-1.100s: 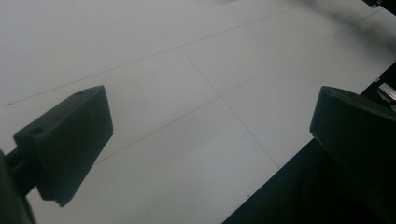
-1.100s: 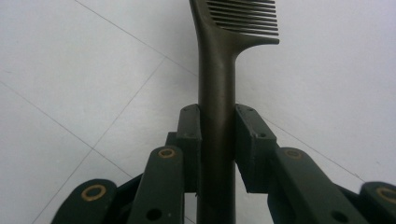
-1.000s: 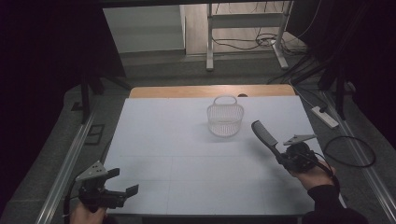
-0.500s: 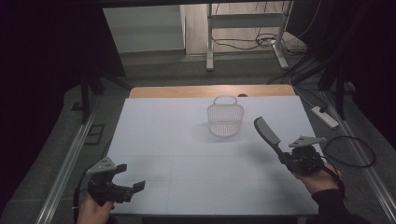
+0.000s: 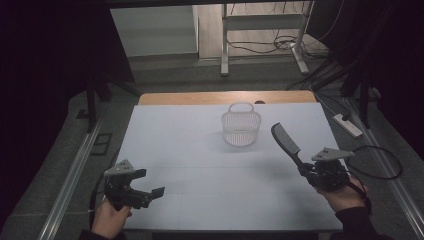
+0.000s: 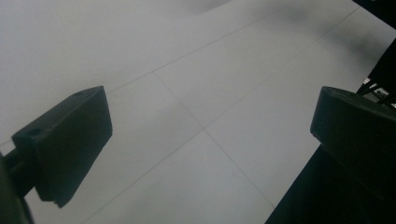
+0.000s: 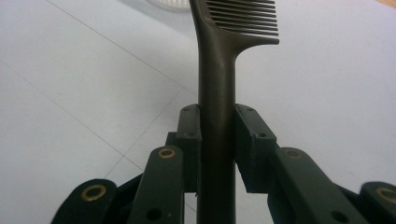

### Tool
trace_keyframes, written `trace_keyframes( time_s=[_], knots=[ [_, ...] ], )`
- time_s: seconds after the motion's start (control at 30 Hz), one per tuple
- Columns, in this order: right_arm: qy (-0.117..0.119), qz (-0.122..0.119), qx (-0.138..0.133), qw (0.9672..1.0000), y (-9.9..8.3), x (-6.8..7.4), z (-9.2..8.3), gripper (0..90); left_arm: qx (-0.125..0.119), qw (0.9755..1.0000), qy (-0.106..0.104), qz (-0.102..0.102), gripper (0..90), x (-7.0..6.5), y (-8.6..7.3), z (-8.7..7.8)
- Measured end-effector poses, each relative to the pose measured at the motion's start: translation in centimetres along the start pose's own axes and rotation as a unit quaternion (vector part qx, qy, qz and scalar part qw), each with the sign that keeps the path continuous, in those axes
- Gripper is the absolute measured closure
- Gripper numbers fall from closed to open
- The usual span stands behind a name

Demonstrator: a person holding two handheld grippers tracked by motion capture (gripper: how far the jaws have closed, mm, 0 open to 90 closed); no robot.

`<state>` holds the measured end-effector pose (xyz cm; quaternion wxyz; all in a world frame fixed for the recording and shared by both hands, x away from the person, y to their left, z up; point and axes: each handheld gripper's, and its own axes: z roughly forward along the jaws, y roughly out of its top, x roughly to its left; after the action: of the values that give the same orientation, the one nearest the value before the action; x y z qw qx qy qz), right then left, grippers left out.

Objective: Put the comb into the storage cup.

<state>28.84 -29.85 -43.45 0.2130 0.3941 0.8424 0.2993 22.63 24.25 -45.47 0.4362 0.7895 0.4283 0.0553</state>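
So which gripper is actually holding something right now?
The right gripper: its jaws are clamped on the handle of the dark comb. The left gripper is open over the bare table.

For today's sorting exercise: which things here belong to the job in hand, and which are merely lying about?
In use, as it seems:
- comb, clamped in the right gripper
- white basket
- left gripper, jaws open and empty

Lying about:
- power strip on the floor
- cables under the far desk
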Motion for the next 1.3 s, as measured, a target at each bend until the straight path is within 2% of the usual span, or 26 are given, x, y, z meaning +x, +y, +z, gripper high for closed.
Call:
trace_keyframes(
  time_s=[0.53, 1.07, 1.3],
  knots=[
    [-0.001, -0.012, -0.026, 0.9996, 0.1, 1.0, -0.8, 72.6, -0.002, 0.9999, -0.012, 0.008, 0.0, -0.7, 3.4, 1.9],
    [-0.001, -0.019, -0.046, 0.9988, 0.3, 1.7, -1.2, 72.6, 0.011, 0.9991, -0.029, 0.031, 0.0, -1.5, 6.3, 3.7],
    [-0.001, -0.022, -0.054, 0.9983, 0.5, 2.1, -1.2, 72.6, 0.003, 0.9982, -0.051, 0.031, 0.0, -1.7, 7.5, 4.1]
  ],
)
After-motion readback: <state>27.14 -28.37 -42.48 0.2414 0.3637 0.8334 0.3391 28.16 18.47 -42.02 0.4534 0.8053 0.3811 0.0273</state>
